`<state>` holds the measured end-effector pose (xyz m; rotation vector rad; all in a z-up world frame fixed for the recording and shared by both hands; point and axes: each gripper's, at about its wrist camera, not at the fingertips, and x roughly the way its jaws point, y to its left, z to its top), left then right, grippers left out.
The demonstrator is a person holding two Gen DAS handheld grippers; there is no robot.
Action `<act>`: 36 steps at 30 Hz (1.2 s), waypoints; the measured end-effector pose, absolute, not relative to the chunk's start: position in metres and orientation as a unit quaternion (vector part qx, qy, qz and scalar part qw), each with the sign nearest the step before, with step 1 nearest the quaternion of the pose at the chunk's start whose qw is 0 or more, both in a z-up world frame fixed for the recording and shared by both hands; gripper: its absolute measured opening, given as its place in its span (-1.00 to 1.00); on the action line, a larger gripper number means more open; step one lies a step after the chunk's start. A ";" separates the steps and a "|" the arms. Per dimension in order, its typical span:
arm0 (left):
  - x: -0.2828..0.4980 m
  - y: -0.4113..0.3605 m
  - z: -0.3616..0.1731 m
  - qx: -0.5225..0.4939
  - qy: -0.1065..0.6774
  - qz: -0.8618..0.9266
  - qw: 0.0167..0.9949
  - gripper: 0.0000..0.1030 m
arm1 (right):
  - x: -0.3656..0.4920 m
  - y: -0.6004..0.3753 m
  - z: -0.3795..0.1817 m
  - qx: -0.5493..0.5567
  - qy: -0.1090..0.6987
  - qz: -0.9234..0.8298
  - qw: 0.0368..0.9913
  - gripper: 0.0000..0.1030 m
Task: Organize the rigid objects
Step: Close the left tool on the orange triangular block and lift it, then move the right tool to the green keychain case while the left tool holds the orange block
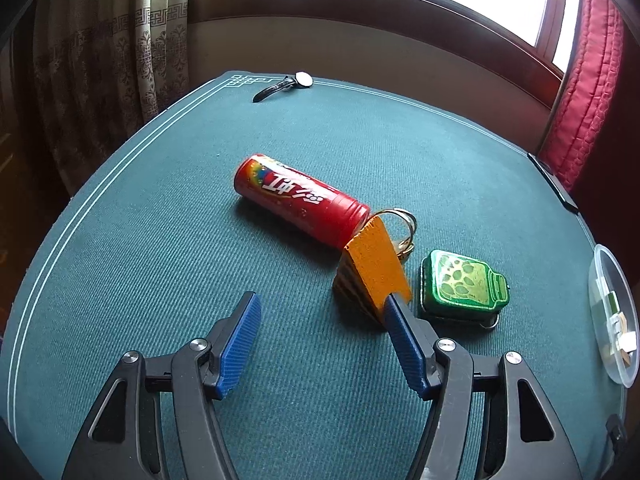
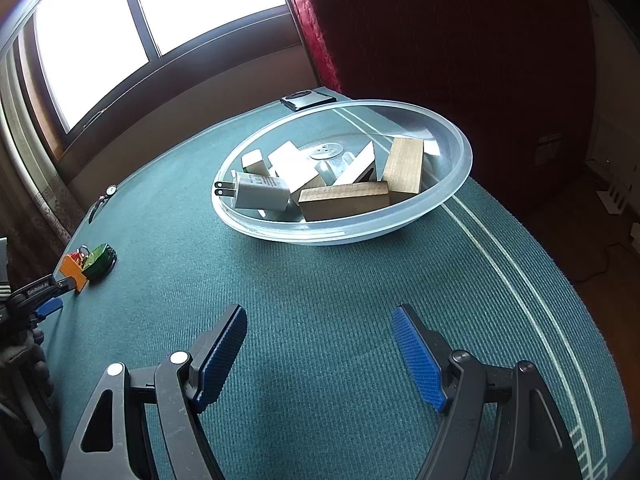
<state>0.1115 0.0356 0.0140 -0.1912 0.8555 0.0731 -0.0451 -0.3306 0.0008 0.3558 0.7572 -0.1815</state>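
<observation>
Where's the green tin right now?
In the left wrist view the green tin lies on the table, right of centre, beside the orange wedge and just past the left gripper's right finger.

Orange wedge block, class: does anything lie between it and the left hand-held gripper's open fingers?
Nothing visible does. The orange wedge block sits right at the left hand-held gripper, by one fingertip, with bare green tablecloth between the fingers. The red can, key ring and green tin crowd its far side.
</observation>
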 end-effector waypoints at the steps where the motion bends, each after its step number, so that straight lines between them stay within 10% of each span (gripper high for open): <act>1: 0.111 0.039 0.014 -0.092 0.414 0.039 0.905 0.27 | -0.045 -0.330 0.001 0.172 0.367 -0.088 0.910 0.54; 23: 0.117 0.026 0.023 -0.085 0.388 0.022 0.917 0.27 | -0.045 -0.329 0.001 0.169 0.368 -0.096 0.909 0.54; 36: 0.130 0.026 0.011 -0.091 0.394 0.000 0.914 -0.36 | -0.042 -0.324 0.001 0.151 0.376 -0.108 0.908 0.54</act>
